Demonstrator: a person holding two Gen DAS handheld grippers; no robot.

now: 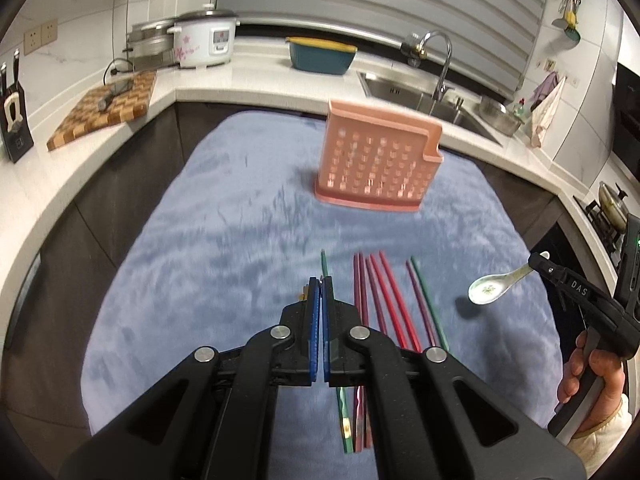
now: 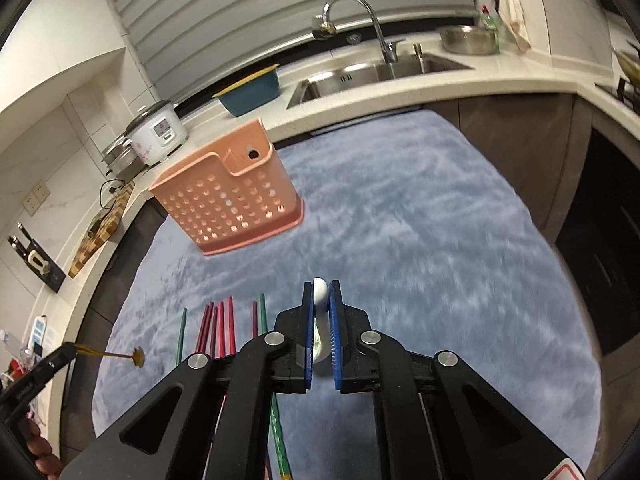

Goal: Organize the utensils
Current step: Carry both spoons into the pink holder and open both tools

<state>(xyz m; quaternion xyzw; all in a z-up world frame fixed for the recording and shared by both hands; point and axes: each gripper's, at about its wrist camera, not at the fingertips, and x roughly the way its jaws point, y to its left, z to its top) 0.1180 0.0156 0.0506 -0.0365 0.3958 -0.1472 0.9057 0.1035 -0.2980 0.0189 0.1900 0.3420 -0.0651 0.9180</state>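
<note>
Blue pads on our left gripper [image 1: 321, 292] are clenched on a thin golden small fork; the right wrist view shows that fork [image 2: 116, 356] sticking out of the left jaws above the cloth. Our right gripper [image 2: 321, 300] is clamped on the handle of a white ceramic soup spoon with a green flower print [image 1: 490, 289], which hangs clear of the cloth with its shadow beneath it.

Just past the grippers, a row of red, maroon and green chopsticks [image 1: 384, 296] lies side by side on the blue-grey fleece cloth [image 1: 200, 260], none of them gripped.

Farther off, near the cloth's far edge, stands the pink perforated plastic utensil holder [image 1: 376, 160], upright. We see nothing poking above its rim, though its inside is hidden from us.

We judge the task is at an early stage: two utensils are lifted but not yet delivered, and the whole row of chopsticks remains to be gathered into the holder.
</note>
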